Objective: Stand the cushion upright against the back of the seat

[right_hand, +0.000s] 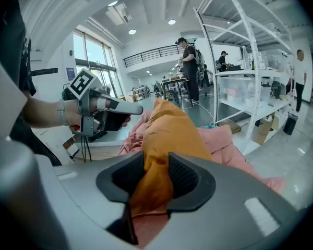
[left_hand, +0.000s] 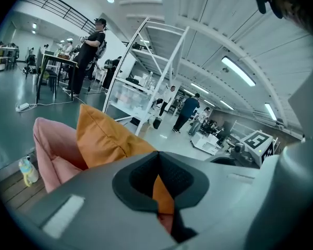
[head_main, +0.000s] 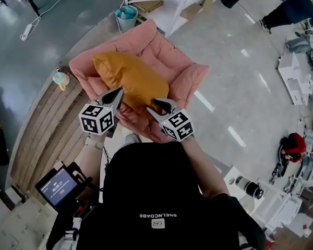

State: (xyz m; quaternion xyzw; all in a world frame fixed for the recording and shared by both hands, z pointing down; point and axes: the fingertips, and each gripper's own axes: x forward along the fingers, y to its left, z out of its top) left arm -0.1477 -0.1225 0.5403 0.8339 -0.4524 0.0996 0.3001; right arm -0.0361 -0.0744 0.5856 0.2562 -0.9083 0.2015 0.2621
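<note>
In a big hall with a glossy grey floor (head_main: 235,72) and white metal shelving (right_hand: 240,46), a padded pink fabric seat (head_main: 185,77) sits at the edge of a slatted wooden platform (head_main: 52,124). A plump orange fabric cushion (head_main: 133,77) lies across the seat, its long axis running from near right to far left, with the far corner tilted upward. The left gripper (head_main: 118,92) is closed tight on a thin bit of the cushion's near edge. The right gripper (head_main: 157,104) is about half open, with both pads against a thick fold.

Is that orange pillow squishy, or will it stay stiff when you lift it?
Probably squishy: the orange fabric cushion bunches and creases between the right tongs. Likely light, since the left tongs hold it by a thin pinched edge. It may flop unless leaned on the pink padded seat.
</note>
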